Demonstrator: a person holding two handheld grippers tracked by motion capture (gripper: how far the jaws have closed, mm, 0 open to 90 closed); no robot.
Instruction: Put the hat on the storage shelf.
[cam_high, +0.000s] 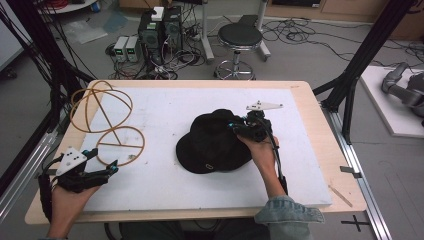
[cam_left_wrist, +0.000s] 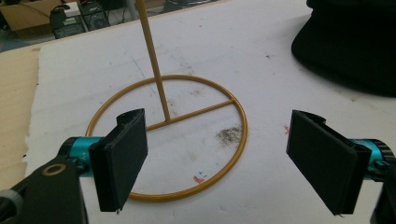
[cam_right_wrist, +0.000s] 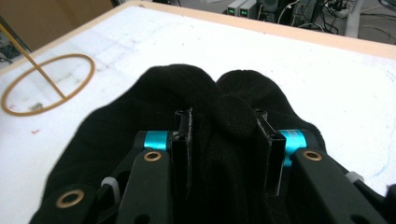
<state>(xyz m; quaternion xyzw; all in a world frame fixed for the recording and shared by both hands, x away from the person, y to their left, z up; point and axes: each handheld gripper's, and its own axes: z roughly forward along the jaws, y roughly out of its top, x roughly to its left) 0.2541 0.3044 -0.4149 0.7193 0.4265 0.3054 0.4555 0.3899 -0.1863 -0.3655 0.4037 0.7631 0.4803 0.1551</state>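
Note:
A black brimmed hat (cam_high: 212, 145) lies on the white mat (cam_high: 165, 185), right of the middle. My right gripper (cam_high: 236, 128) reaches over its right side and is shut on a fold of the crown. In the right gripper view the black fabric (cam_right_wrist: 187, 88) bulges up between the jaws of that gripper (cam_right_wrist: 224, 140). A gold wire hat stand (cam_high: 111, 125) lies tipped at the left, with its base ring (cam_left_wrist: 240, 140) flat on the mat. My left gripper (cam_high: 103, 161) hovers just in front of that ring, open and holding nothing (cam_left_wrist: 219, 140).
The wooden table edge (cam_high: 320, 130) borders the mat. Black frame posts rise at both sides. Behind the table stand a round stool (cam_high: 240, 37) and computer boxes (cam_high: 160, 27) among cables. A grey robot arm (cam_high: 405, 87) rests at far right.

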